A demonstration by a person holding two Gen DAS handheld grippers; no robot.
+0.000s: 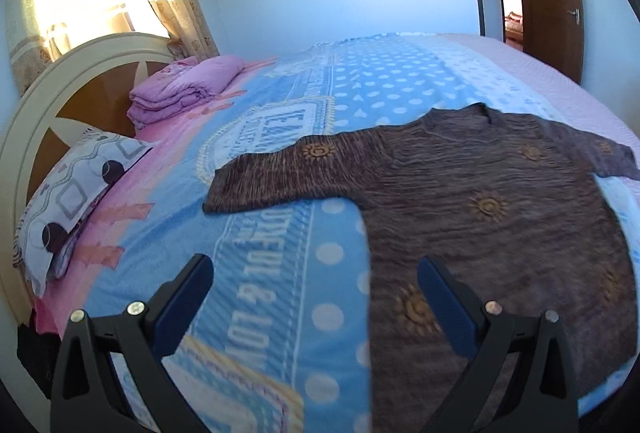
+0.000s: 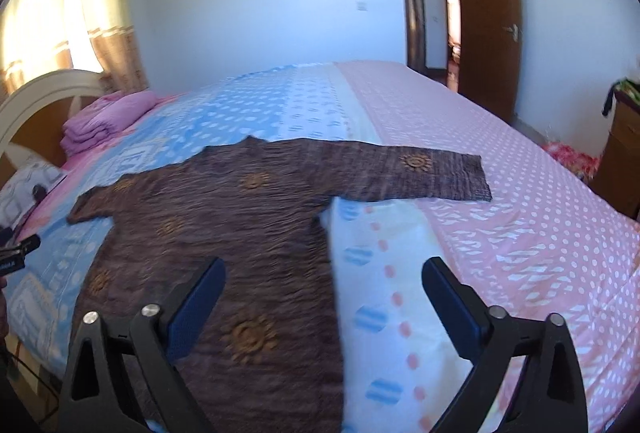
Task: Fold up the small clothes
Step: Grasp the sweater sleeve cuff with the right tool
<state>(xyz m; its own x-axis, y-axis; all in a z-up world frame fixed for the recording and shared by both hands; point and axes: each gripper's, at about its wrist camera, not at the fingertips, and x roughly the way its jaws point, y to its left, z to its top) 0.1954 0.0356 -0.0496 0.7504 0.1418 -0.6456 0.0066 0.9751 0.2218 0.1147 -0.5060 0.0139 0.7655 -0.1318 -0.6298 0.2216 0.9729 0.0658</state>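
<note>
A brown long-sleeved top with gold sun prints (image 1: 488,201) lies spread flat on the bed, both sleeves out to the sides; it also shows in the right wrist view (image 2: 224,217). My left gripper (image 1: 314,265) is open and empty, held above the top's lower left edge and the blue bedspread. My right gripper (image 2: 324,269) is open and empty, held above the top's lower right edge. Part of the left gripper (image 2: 16,253) shows at the left edge of the right wrist view.
The bed (image 2: 500,193) has a blue and pink patterned cover. A folded purple blanket (image 1: 184,89) and a patterned pillow (image 1: 76,193) lie by the headboard (image 1: 52,89). A brown door (image 2: 490,25) stands open; a cabinet (image 2: 620,161) stands at right.
</note>
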